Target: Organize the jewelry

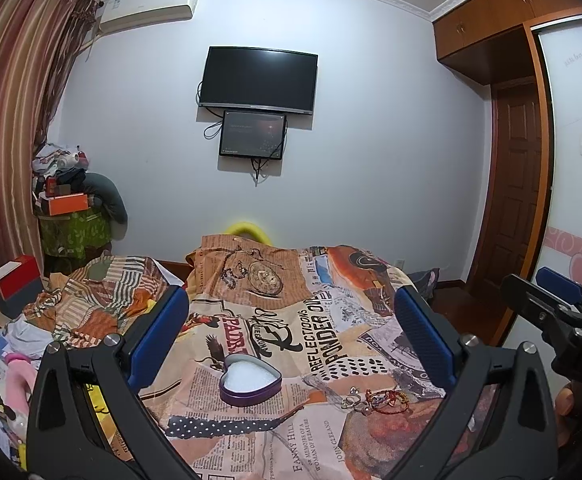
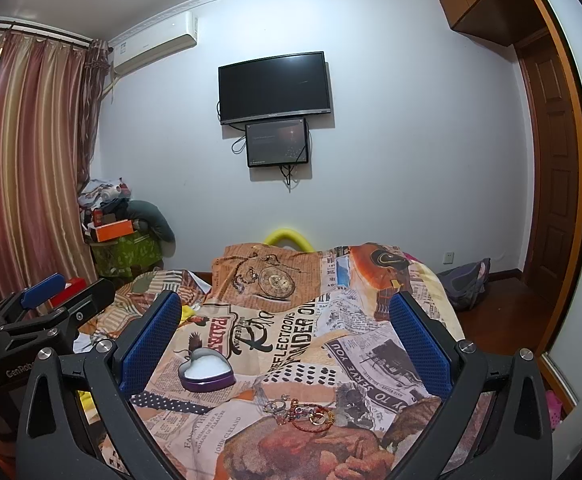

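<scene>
A purple heart-shaped tin (image 1: 250, 382) (image 2: 207, 370) with a white lining lies open on the printed bedspread. To its right sits a small pile of jewelry (image 1: 375, 398) (image 2: 305, 414): silver rings, a red bead bracelet and gold pieces. My left gripper (image 1: 291, 332) is open above the bed, with the tin between its blue pads and the jewelry near the right pad. My right gripper (image 2: 285, 336) is open too, hovering over the tin and the jewelry, holding nothing. Each gripper shows at the edge of the other's view.
The bed (image 2: 375, 360) is covered by a newspaper-print spread (image 1: 319, 320). Crumpled bedding and a red box (image 1: 15, 286) lie at the left. A wall TV (image 1: 257, 80), curtains (image 2: 23, 152), a wardrobe (image 1: 503, 8) and a brown door (image 2: 551, 168) surround the bed.
</scene>
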`<state>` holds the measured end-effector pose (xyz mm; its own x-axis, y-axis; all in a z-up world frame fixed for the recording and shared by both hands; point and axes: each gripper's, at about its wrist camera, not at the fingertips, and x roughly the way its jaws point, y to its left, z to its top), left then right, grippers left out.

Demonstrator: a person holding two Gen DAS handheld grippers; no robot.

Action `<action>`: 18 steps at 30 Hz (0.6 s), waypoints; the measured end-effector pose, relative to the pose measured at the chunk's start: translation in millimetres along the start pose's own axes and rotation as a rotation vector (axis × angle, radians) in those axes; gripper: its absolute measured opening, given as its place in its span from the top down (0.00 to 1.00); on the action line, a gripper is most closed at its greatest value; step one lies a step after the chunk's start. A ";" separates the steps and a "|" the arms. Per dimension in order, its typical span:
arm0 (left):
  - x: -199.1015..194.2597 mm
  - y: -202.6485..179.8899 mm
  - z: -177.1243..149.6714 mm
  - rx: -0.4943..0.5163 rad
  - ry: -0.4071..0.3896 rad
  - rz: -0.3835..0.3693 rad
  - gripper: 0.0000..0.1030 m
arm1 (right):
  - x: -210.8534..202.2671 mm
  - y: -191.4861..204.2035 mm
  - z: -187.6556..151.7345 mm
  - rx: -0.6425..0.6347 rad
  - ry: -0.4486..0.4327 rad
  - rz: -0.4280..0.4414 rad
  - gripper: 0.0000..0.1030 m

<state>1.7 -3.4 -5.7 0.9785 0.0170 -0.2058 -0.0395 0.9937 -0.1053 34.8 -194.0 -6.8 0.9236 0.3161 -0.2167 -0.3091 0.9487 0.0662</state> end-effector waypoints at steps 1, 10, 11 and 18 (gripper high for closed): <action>-0.1 0.2 -0.4 0.001 0.000 0.001 0.00 | 0.2 0.5 -0.2 0.001 0.000 0.000 0.00; 1.7 -5.0 3.2 0.009 0.002 0.003 0.00 | -0.9 0.6 -0.2 0.001 -0.002 0.002 0.00; 1.9 -5.1 3.3 0.009 0.001 0.003 0.00 | -0.9 0.9 -0.4 0.002 -0.003 0.001 0.00; 0.8 -5.2 3.4 0.013 0.001 0.004 0.00 | -1.1 -0.5 0.1 0.007 -0.001 0.000 0.00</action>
<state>3.4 -8.2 -1.9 0.9780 0.0210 -0.2075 -0.0409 0.9949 -0.0919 34.0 -194.8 -6.4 0.9237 0.3165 -0.2158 -0.3080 0.9486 0.0729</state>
